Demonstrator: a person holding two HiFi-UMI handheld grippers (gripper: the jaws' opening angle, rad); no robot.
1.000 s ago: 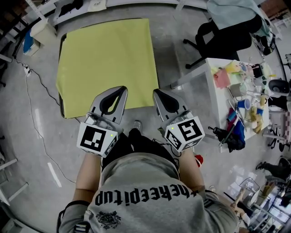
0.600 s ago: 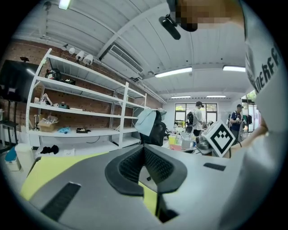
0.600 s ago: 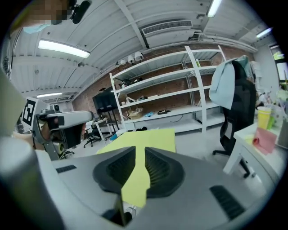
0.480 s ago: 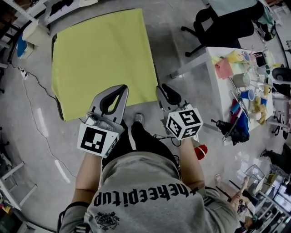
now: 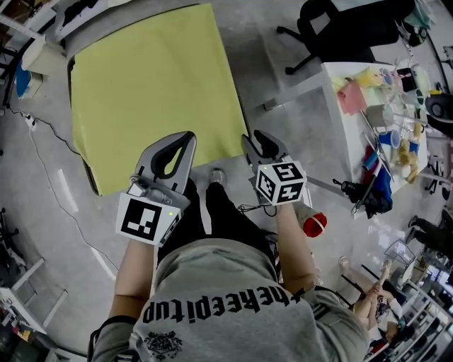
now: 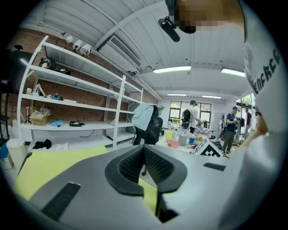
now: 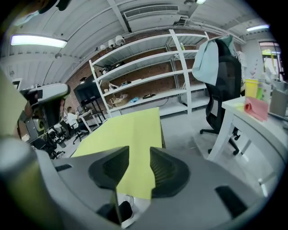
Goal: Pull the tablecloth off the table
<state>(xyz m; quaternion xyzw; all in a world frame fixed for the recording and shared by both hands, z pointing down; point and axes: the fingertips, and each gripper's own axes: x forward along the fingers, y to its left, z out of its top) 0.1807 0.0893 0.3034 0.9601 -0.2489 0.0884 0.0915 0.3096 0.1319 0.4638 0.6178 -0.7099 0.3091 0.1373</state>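
This looks like a robotics lab or workshop more than an office. Tall white metal shelving (image 6: 76, 90) runs along a bare brick wall (image 6: 67, 92), with boxes and odd bits of gear on it. The floor (image 5: 42, 205) is polished grey concrete, and a cable (image 5: 49, 170) trails across it. Strip lights (image 6: 171, 69) and a vent duct (image 6: 123, 47) hang from the white ceiling. A black office chair (image 7: 222, 85) stands near a white table (image 5: 329, 78) crowded with cups and small colourful props, and a few people (image 6: 231, 126) stand at the far end.

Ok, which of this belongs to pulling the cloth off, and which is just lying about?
Job:
tablecloth
left gripper, shut
right gripper, fingers have just been opening, nothing between them

Lying about:
desk
chair
red cup
shelves
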